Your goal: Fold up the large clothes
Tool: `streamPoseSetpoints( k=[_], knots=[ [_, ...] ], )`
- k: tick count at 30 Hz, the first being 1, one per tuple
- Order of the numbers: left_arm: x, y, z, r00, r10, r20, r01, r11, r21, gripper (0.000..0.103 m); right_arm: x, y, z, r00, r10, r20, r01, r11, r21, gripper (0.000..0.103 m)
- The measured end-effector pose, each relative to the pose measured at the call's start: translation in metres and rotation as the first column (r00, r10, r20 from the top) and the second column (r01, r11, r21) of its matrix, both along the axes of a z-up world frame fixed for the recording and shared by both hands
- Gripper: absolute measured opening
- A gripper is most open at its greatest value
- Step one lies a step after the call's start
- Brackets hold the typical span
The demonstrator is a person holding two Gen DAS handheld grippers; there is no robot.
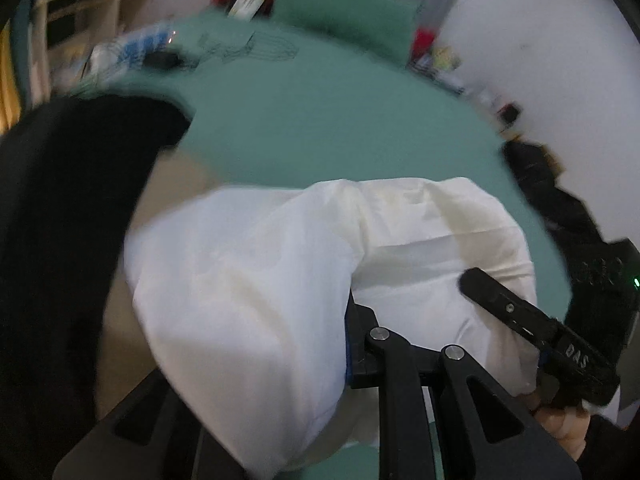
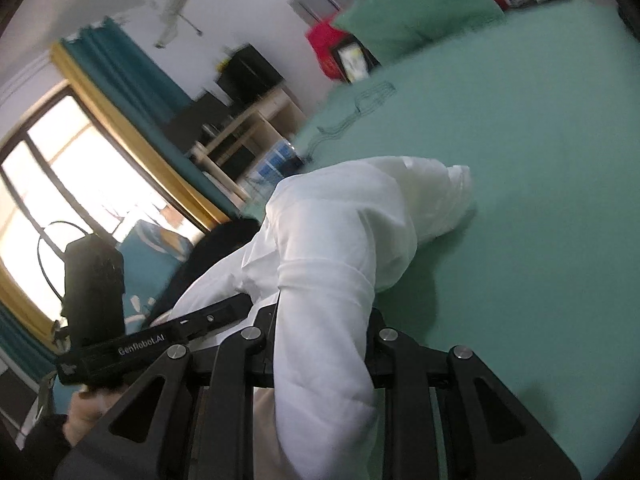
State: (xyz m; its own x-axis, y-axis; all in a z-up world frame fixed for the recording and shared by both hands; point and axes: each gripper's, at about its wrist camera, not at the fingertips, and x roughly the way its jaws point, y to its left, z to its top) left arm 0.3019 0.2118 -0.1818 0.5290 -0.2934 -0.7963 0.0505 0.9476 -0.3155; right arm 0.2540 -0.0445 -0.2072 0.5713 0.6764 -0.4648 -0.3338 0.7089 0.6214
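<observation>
Both hand-held grippers pinch the white garment: left hand-held gripper and right hand-held gripper closed on cloth, which drapes ahead of them onto the green bed.

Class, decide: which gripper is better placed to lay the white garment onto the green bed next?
Probably the right gripper: the white garment it holds already trails onto the green bed, while the left gripper holds it off the edge.

A bed with a green sheet is carrying everything. A white garment is trailing onto it near the middle. 1 green pillow is lying at the far end, beside a red item.
</observation>
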Motion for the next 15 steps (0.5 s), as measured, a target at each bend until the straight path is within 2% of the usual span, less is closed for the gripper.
streamPoseSetpoints(
  k=[1, 3, 5, 7, 10, 15],
  knots=[
    [0.002, 0.003, -0.009, 0.999, 0.018, -0.047, -0.018, 1.0, 0.007, 0.019, -0.001, 0.002, -0.01, 1.0, -0.004, -0.028, 0.004, 1.0, -0.02, 0.023],
    [0.005, 0.013, -0.022, 0.993, 0.046, -0.109, -0.052, 0.997, -0.051, 0.023, -0.003, 0.0, -0.025, 0.997, -0.023, -0.071, 0.02, 0.999, -0.041, 0.026],
    [0.005, 0.023, -0.023, 0.99, 0.069, -0.126, -0.084, 0.989, -0.122, 0.024, -0.002, -0.007, -0.031, 0.993, -0.039, -0.11, 0.035, 0.999, -0.038, 0.032],
    [0.001, 0.024, -0.021, 0.988, 0.079, -0.13, -0.097, 0.986, -0.136, 0.024, -0.001, -0.01, -0.029, 0.991, -0.048, -0.126, 0.04, 0.997, -0.061, 0.035],
    [-0.009, 0.022, -0.008, 0.988, 0.117, -0.103, -0.126, 0.989, -0.08, 0.024, 0.0, -0.012, -0.023, 0.99, -0.05, -0.132, 0.039, 0.995, -0.088, 0.038],
    [-0.039, 0.009, 0.025, 0.988, 0.152, 0.041, -0.154, 0.986, 0.069, 0.024, -0.005, -0.025, -0.012, 0.986, -0.08, -0.147, 0.062, 0.99, -0.123, 0.052]
  ],
)
